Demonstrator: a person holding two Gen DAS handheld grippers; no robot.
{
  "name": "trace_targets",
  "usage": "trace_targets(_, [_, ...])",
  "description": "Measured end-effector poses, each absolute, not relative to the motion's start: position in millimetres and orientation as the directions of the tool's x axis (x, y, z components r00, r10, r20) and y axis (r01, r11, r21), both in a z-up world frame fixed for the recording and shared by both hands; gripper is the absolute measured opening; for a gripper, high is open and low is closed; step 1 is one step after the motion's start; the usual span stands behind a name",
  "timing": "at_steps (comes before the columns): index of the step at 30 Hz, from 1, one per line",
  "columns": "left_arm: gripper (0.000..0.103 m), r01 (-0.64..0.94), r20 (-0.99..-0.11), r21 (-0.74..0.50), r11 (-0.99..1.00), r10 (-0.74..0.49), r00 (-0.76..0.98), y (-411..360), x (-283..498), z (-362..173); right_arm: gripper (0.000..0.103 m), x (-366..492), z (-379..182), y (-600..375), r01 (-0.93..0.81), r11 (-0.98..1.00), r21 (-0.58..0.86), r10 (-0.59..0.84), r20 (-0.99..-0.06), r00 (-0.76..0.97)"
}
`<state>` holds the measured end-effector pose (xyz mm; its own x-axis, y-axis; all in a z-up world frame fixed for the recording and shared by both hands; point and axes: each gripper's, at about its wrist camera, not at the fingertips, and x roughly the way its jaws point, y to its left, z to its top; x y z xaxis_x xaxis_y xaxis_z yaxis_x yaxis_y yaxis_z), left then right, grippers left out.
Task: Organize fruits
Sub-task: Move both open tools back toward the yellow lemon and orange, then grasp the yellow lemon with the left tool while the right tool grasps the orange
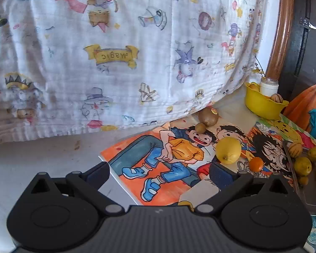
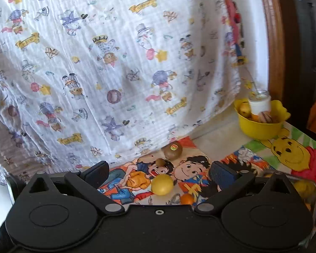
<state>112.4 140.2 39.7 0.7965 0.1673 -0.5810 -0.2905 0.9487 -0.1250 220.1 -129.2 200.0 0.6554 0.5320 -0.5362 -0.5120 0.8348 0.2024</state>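
Lemon [image 2: 162, 184] lies on the drawings, dead ahead between my right gripper's [image 2: 159, 174] spread, empty fingers, its long axis seemingly crosswise. From my left gripper [image 1: 159, 170], likewise open, it sits off to the right, so the right is nearer.

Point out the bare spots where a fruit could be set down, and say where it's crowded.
Free: the pale tabletop left of the cartoon drawing, below the hanging printed cloth; also the bare strip between the kiwi and the yellow bowl. Crowded: the clear tray of small fruits at right, and around the lemon and small orange.
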Motion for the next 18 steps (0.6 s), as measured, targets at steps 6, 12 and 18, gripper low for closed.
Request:
trace_targets(6, [0.103, -0.253, -0.576, -0.12, 0.96, 0.141, 0.805, 132, 122, 45, 0.102, 255, 236, -96, -0.571, 0.804, 0.163, 0.561, -0.523, 0.642])
trace_targets(12, [0.102, -0.208, -0.577, -0.13, 0.969, 0.097, 0.811, 120, 135, 45, 0.102, 280, 215, -86, -0.638, 0.761, 0.115, 0.602, -0.493, 0.629])
trace_targets(18, [0.103, -0.163, -0.585, -0.134, 0.978, 0.055, 0.809, 110, 150, 36, 0.102, 306, 165, -98, -0.678, 0.723, 0.133, 0.632, -0.523, 0.572])
